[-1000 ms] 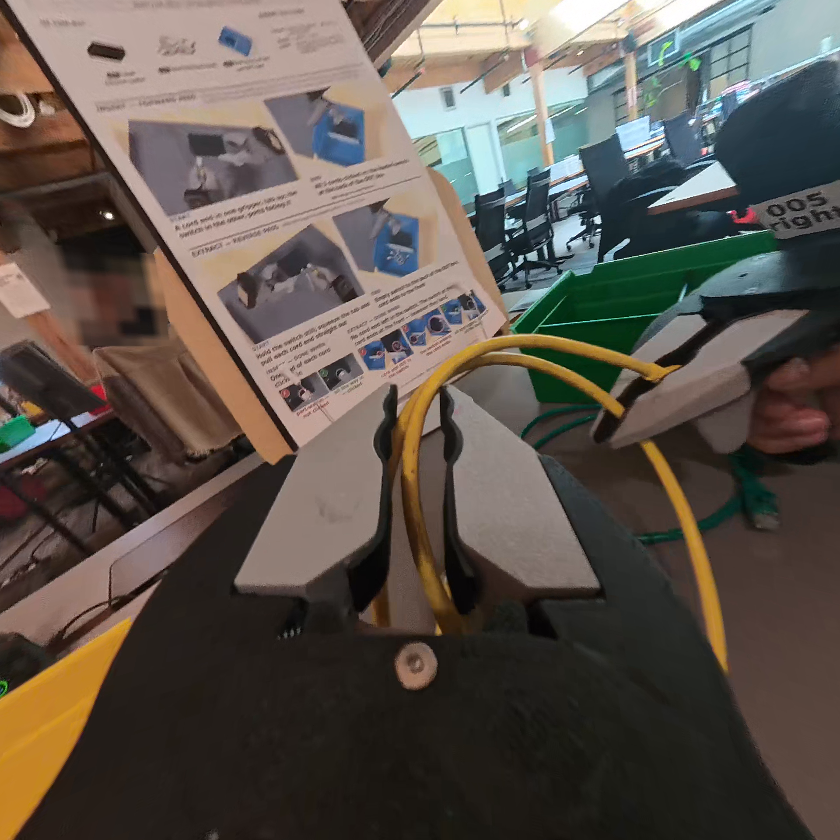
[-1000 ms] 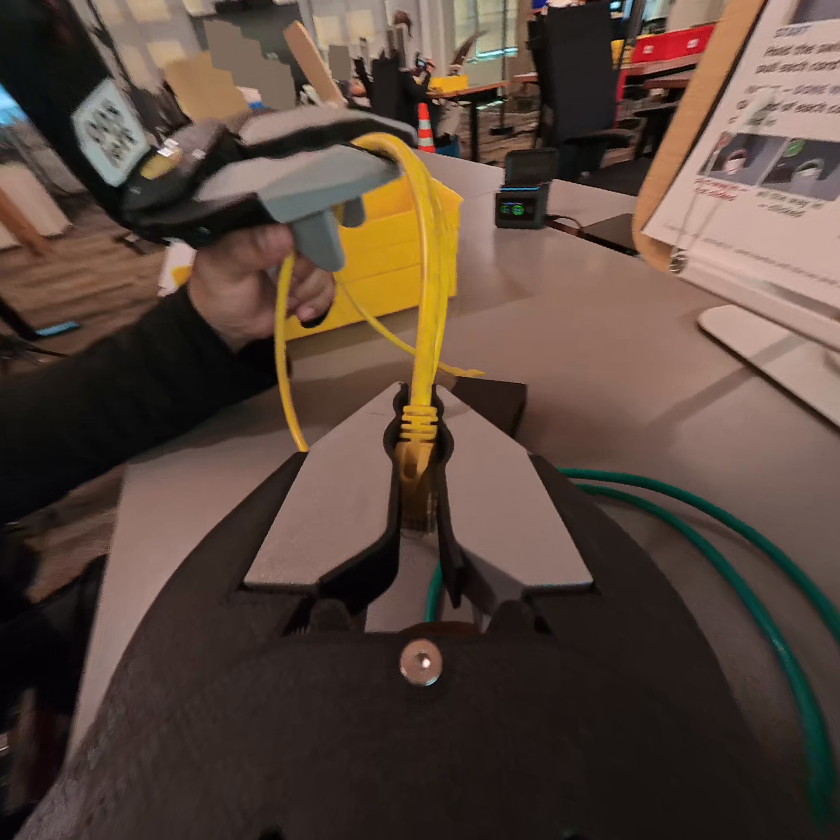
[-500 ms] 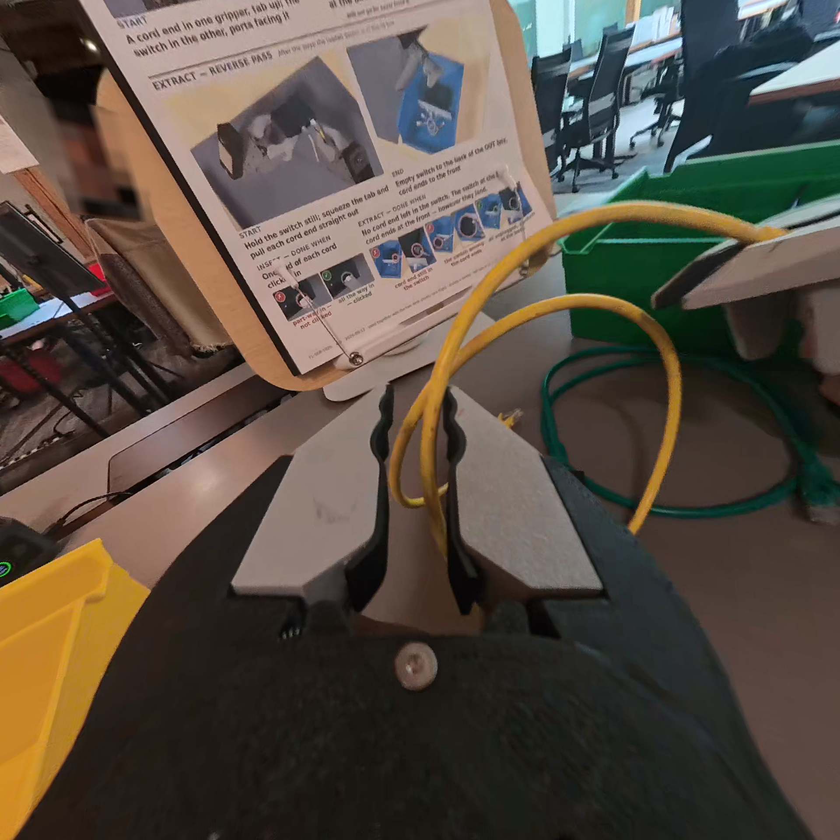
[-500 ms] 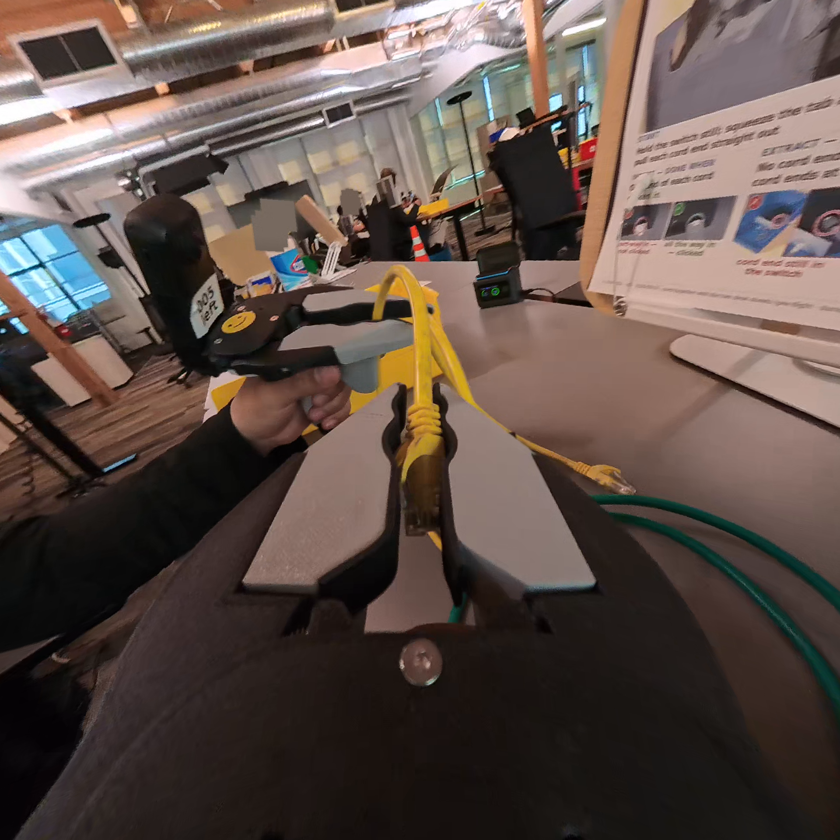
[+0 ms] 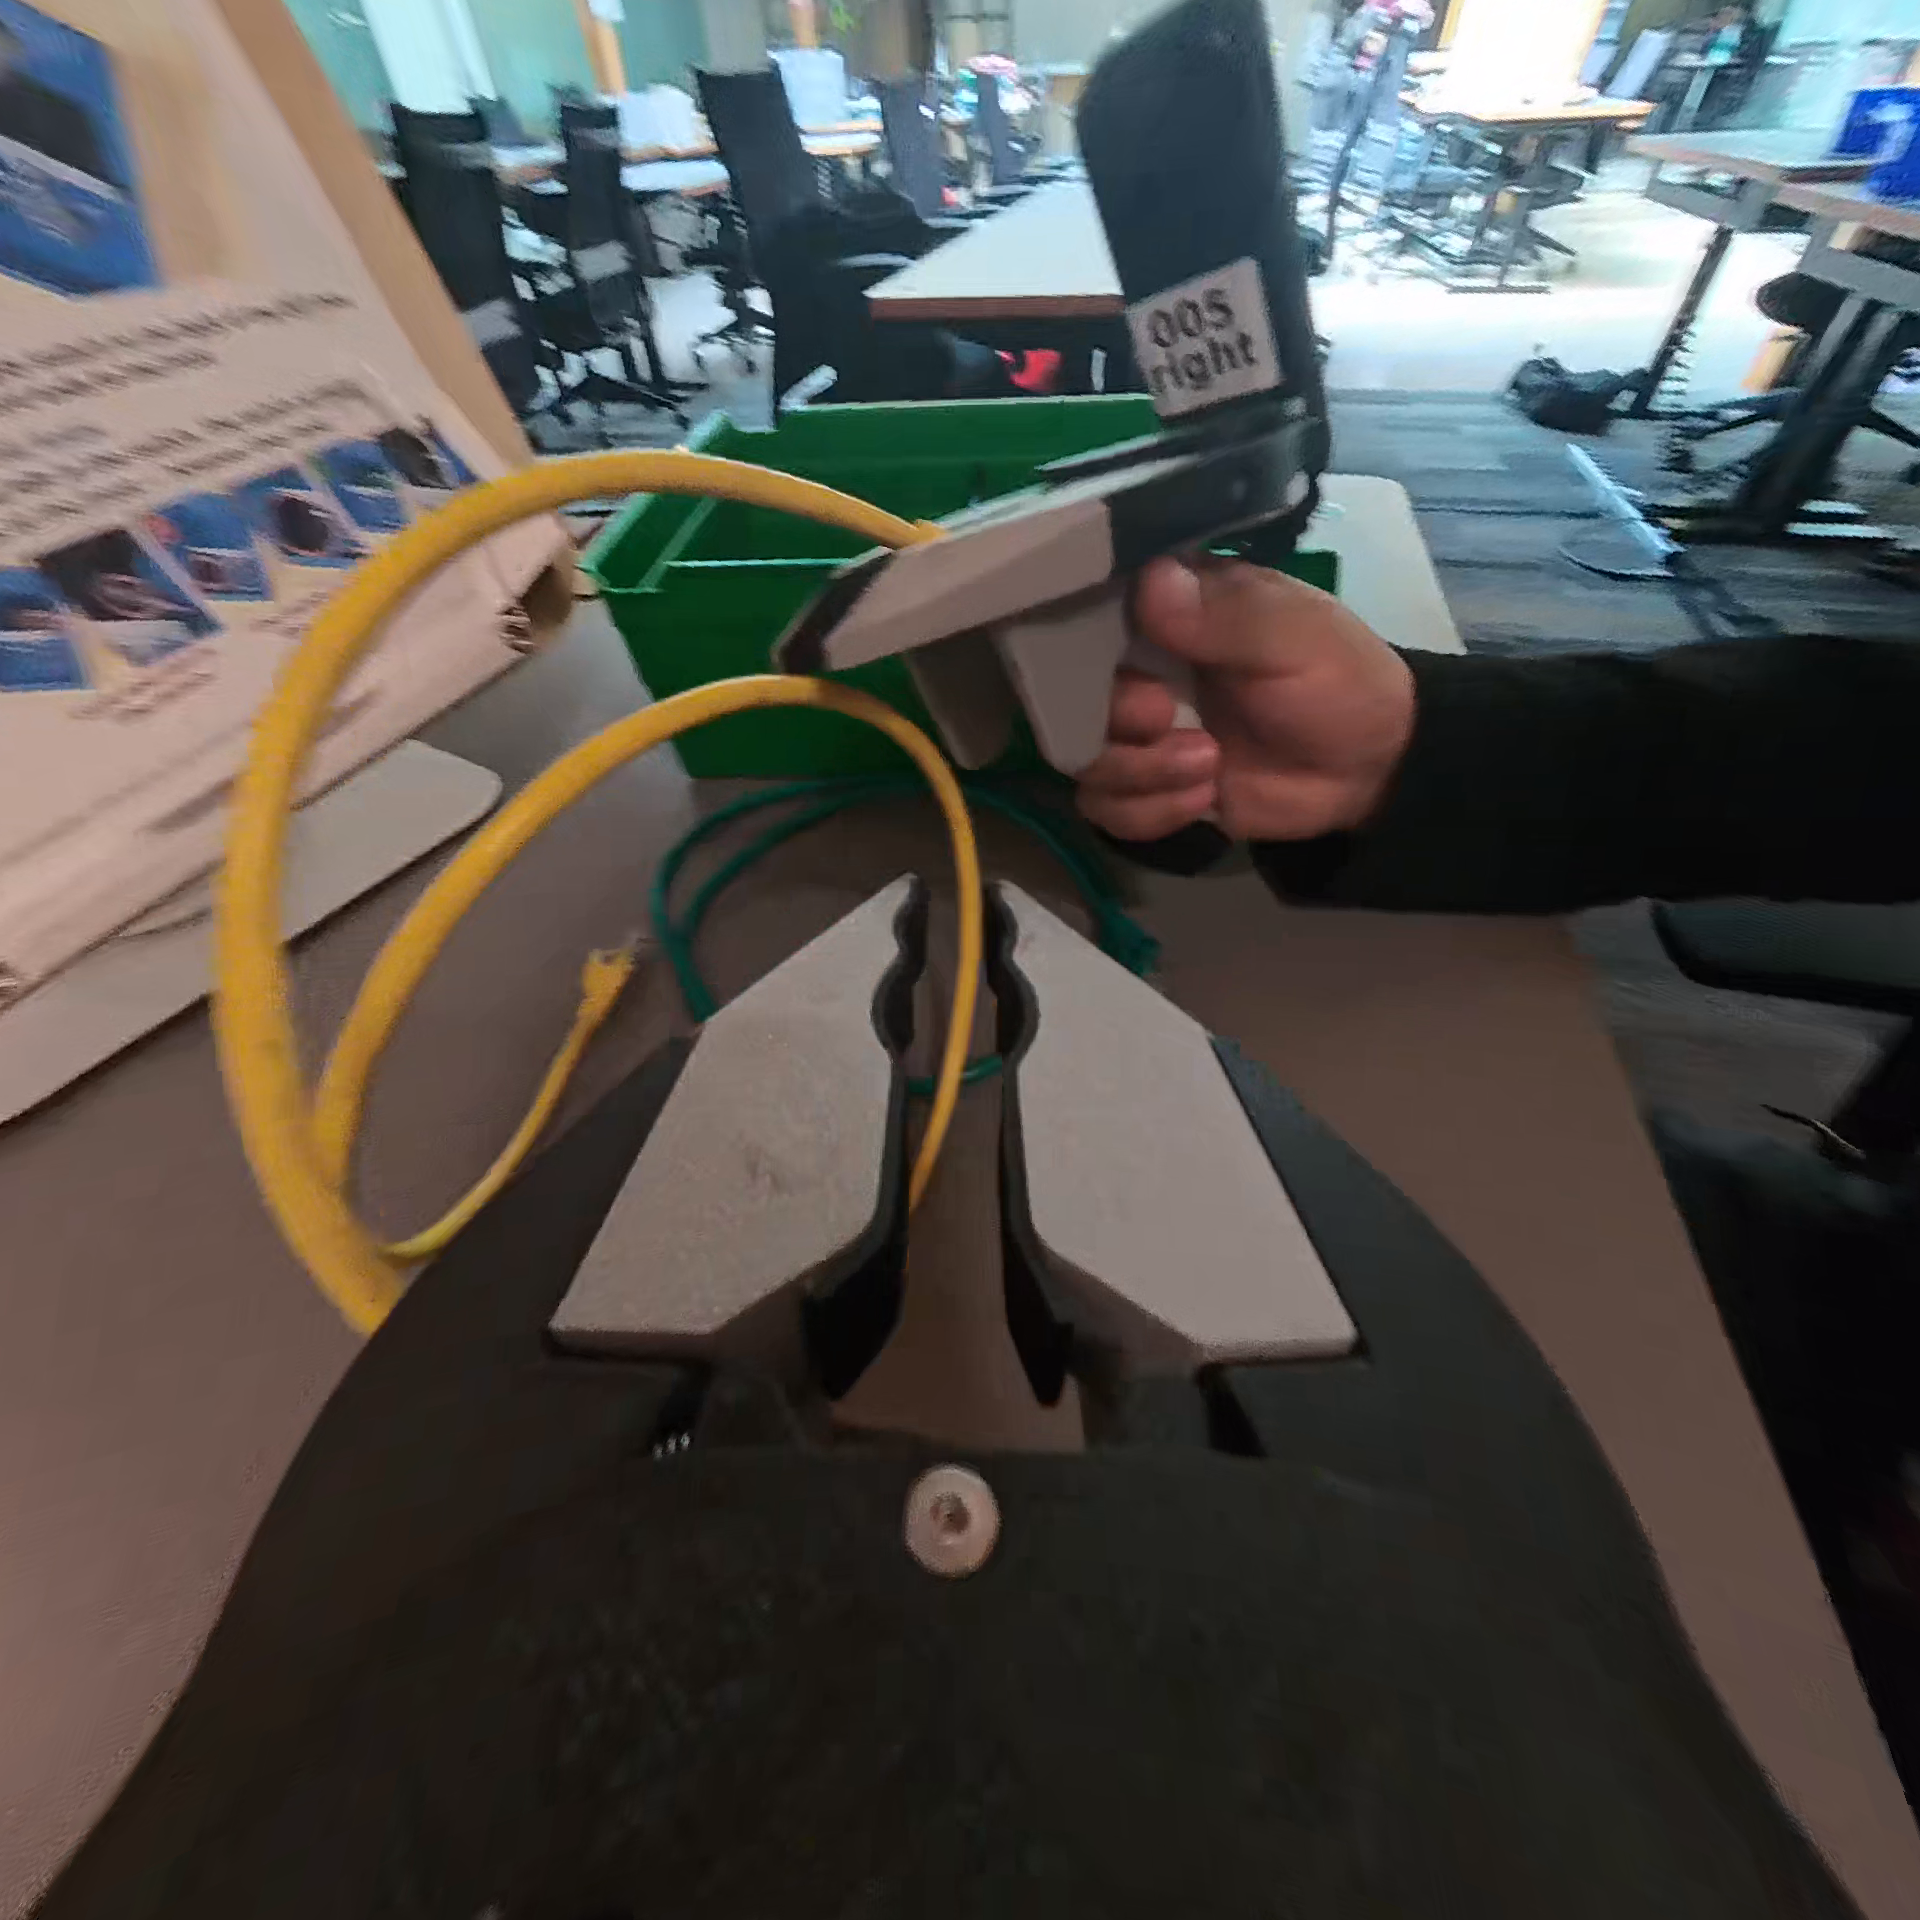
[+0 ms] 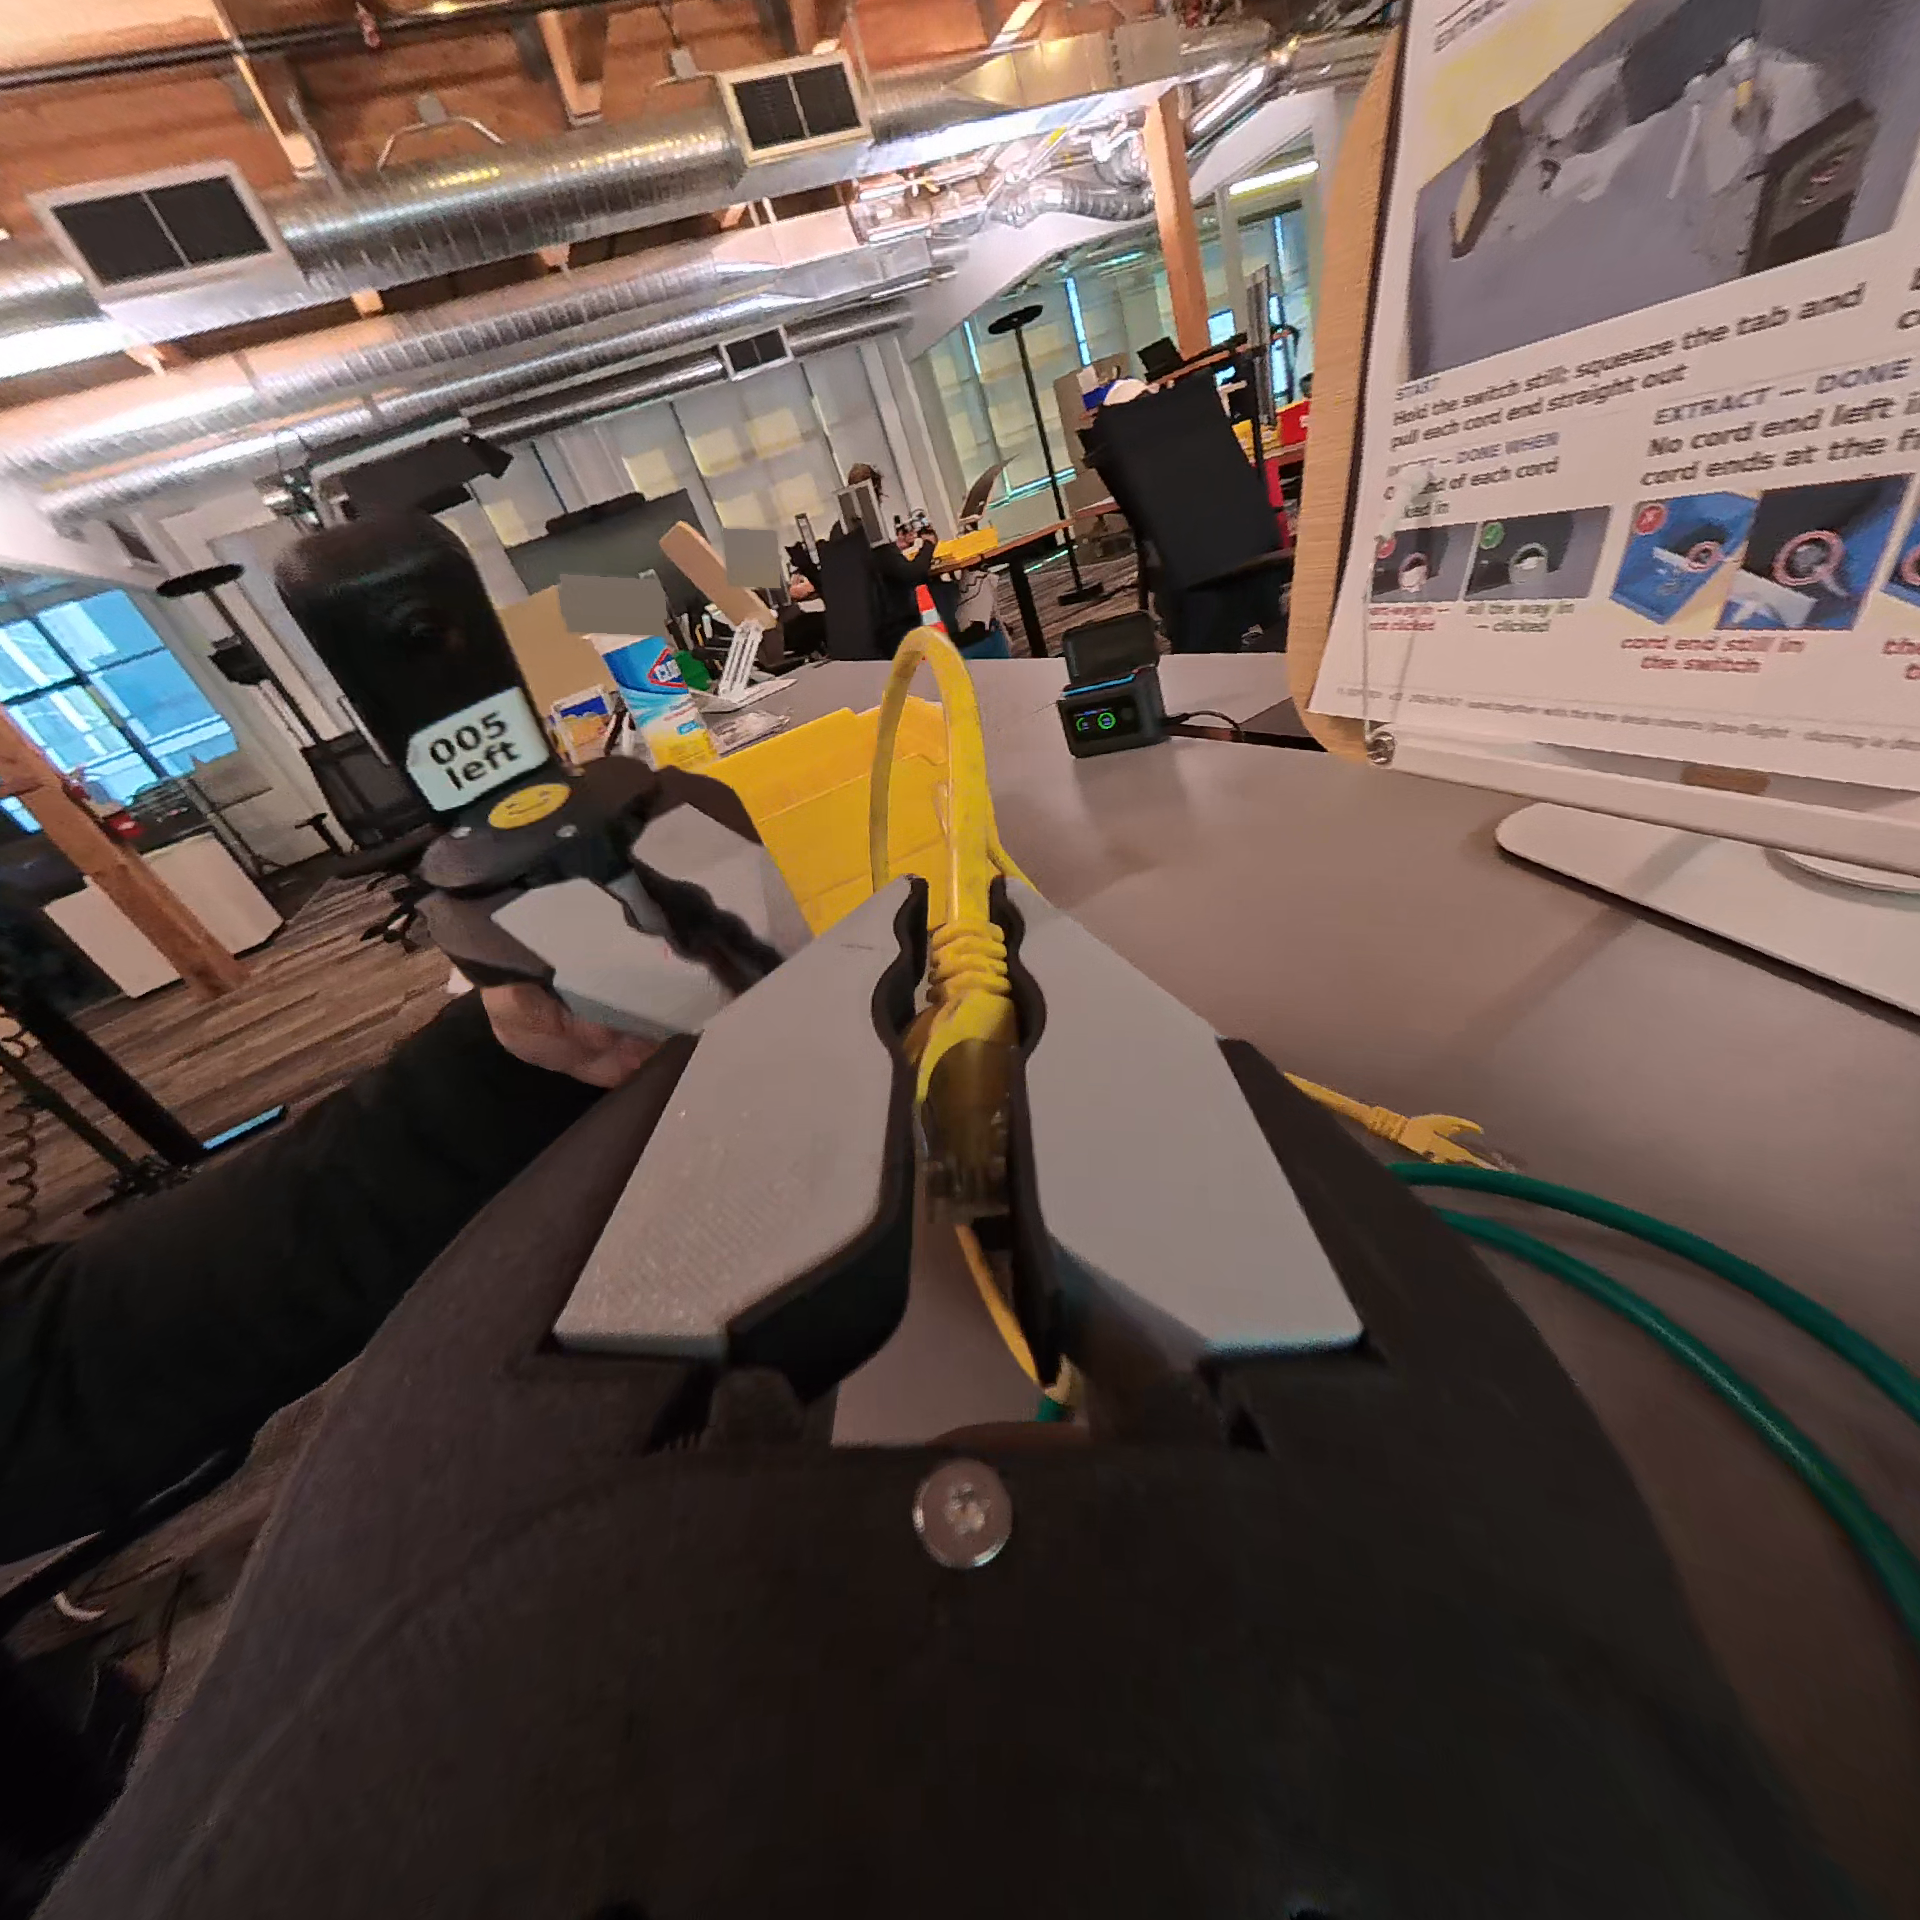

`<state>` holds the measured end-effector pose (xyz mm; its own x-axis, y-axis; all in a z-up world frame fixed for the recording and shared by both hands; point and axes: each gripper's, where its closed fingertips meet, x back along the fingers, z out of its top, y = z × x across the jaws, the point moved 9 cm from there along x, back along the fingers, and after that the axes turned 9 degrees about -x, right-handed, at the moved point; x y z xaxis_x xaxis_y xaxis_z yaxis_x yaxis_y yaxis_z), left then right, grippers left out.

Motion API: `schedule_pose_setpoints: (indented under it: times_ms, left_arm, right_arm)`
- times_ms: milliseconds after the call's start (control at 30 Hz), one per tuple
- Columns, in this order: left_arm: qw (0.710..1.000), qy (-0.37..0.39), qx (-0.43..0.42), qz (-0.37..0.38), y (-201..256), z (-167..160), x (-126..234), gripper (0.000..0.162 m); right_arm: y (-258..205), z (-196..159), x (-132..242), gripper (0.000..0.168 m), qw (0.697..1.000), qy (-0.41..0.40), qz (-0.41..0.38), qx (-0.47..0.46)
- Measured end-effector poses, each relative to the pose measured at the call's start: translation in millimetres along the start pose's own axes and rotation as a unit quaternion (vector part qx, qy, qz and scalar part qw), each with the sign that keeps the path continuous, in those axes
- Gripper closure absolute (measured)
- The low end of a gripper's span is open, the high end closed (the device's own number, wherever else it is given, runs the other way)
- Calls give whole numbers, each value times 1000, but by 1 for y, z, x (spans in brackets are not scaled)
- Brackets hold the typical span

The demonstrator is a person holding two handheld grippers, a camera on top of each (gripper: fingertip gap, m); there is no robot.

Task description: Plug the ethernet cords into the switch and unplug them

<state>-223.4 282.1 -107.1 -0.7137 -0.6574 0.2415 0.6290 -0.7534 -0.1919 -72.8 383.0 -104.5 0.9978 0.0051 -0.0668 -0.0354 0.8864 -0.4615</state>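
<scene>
Two tools: my right tool (image 6: 958,935) clamps the yellow cord (image 6: 961,810) by its stiff plug; left tool (image 5: 951,914) narrowly parted, limp light cord slack between, plug (image 5: 603,977) dangling at 10 o'clock.

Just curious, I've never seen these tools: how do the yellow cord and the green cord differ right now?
The yellow cord arches through the air, while the green cord lies coiled on the table. The right gripper is shut on the yellow cord's plug end; nothing holds the green cord. The yellow cord's other plug hangs free; the green cord's end rests flat on the table. Both look like ethernet cords.
</scene>
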Motion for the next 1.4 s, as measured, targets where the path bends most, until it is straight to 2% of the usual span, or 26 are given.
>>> schedule_pose_setpoints:
  times_ms: [67,133,200,267,333,467,600,767,1000,1200,1400]
  left_arm:
    - [1000,-14,-15,-8,6,-2,-7,151]
    - [998,-23,-39,34,5,-1,-11,144]
    - [999,11,-31,38,4,5,-7,143]
    - [998,63,12,20,0,11,3,144]
    - [993,103,50,39,-10,14,14,145]
    - [985,154,79,23,-14,18,25,157]
    - [987,133,89,9,-12,16,17,142]
    - [988,129,80,5,-7,17,12,138]
    - [991,121,60,5,-1,18,6,142]
    - [992,110,58,-26,3,17,2,149]
    - [993,96,50,-49,4,15,5,157]
  right_arm:
    - [-2,-1,-1,160,1000,-4,21,-12]
    - [-3,-3,-3,161,999,-16,37,-15]
    - [-6,-5,-3,160,999,-32,39,5]
    - [-9,-6,-3,160,998,-40,37,29]
    - [-12,-7,-4,160,997,-46,39,44]
    - [-16,-10,-7,161,995,-60,39,62]
    - [-21,-15,-11,161,992,-77,33,92]
    - [-30,-23,-17,159,985,-100,30,140]
    - [-40,-33,-23,158,976,-134,50,166]
    - [-46,-47,-29,156,965,-182,71,173]
    - [-39,-27,-16,150,978,-148,114,93]
